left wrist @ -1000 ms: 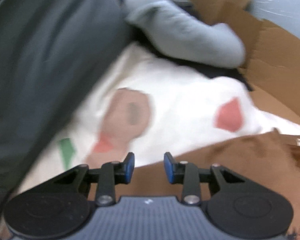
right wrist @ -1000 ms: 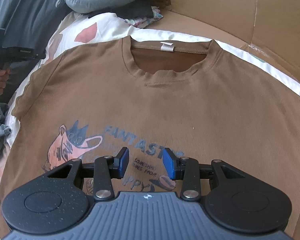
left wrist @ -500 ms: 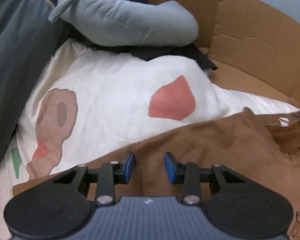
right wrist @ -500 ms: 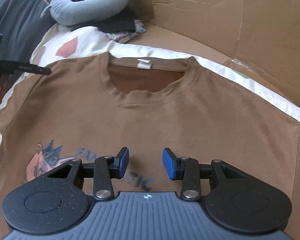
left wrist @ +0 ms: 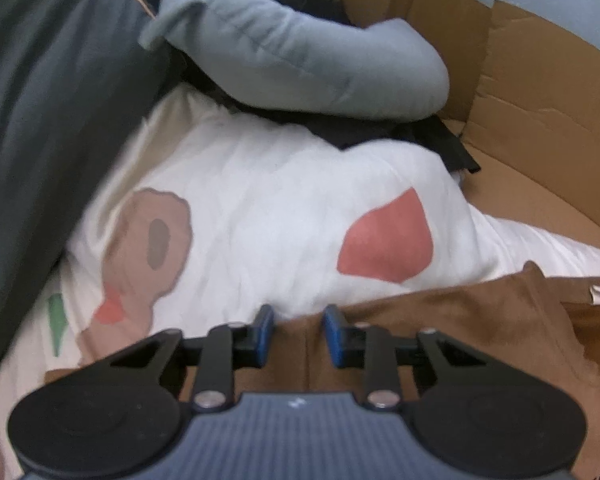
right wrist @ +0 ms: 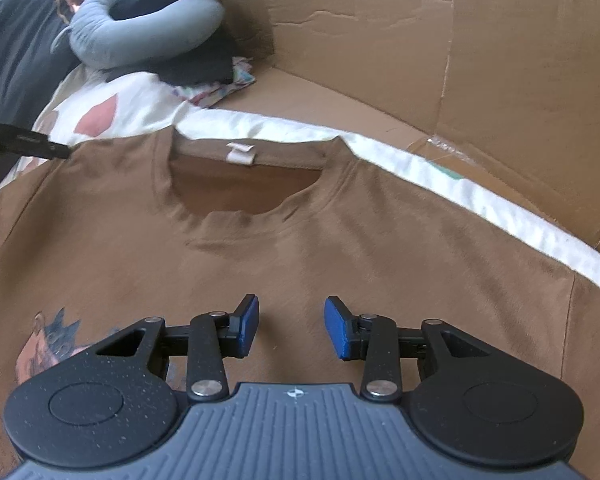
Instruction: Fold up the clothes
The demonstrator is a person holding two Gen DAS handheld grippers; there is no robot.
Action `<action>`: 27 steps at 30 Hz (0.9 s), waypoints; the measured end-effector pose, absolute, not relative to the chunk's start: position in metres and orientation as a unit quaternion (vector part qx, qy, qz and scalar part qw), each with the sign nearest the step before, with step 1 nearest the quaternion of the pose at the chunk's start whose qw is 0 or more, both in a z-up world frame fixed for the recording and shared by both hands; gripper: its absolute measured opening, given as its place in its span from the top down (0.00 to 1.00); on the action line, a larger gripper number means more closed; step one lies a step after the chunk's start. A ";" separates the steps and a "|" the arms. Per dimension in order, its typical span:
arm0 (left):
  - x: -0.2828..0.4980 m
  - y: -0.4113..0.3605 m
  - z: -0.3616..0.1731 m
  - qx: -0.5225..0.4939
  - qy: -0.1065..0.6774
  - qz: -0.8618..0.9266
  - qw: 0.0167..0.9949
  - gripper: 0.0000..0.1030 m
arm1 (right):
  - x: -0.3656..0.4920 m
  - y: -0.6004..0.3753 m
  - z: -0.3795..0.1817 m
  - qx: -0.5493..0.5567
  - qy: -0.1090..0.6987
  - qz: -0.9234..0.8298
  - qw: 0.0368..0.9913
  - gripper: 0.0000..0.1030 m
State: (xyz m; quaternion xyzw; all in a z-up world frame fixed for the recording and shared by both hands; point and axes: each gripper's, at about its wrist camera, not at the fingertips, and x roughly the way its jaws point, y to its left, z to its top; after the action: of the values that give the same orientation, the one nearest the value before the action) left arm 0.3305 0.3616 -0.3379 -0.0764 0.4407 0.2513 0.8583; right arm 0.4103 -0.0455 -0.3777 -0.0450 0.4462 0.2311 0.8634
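In the left wrist view, the left gripper [left wrist: 296,334] hovers over the tee's [left wrist: 460,320] shoulder edge, fingers spread, nothing pinched. Sheet [left wrist: 280,200] underneath. In the right wrist view, the tee lies flat, print up; the right gripper [right wrist: 291,330] sits below the collar [right wrist: 240,204], fingers spread. Thin, limp cotton, probably light: pinch shoulder seams or hem.

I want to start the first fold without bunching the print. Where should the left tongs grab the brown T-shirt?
Probably the shoulder-sleeve edge of the brown T-shirt just ahead of the open left tongs, coming in low from the outer side: the shirt lies flat there, its free edge on the white bedding.
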 end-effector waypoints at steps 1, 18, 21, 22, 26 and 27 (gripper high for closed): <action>0.330 0.360 -0.335 -0.074 0.441 0.249 0.859 0.75 | 0.414 -0.046 -0.378 -0.044 0.446 0.229 0.864 0.58; 0.362 0.261 -0.355 -0.046 0.446 0.107 0.887 0.75 | 0.473 -0.031 -0.383 -0.040 0.410 0.216 0.885 0.81; 0.370 0.251 -0.358 -0.040 0.443 0.097 0.890 0.75 | 0.482 -0.033 -0.380 -0.035 0.400 0.210 0.892 0.82; 0.373 0.248 -0.359 -0.041 0.441 0.095 0.891 0.75 | 0.484 -0.036 -0.378 -0.025 0.396 0.206 0.894 0.82; 0.387 0.244 -0.368 -0.051 0.445 0.101 0.888 0.75 | 0.490 -0.044 -0.375 0.004 0.389 0.190 0.901 0.82; 0.390 0.246 -0.371 -0.055 0.447 0.106 0.887 0.75 | 0.492 -0.044 -0.376 0.005 0.393 0.186 0.901 0.82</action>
State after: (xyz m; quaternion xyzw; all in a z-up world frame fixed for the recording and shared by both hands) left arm 0.3903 0.2457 -0.3710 -0.0554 0.4467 0.1058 0.8867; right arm 0.4921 -0.0443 -0.3762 0.0046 0.3928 0.1863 0.9005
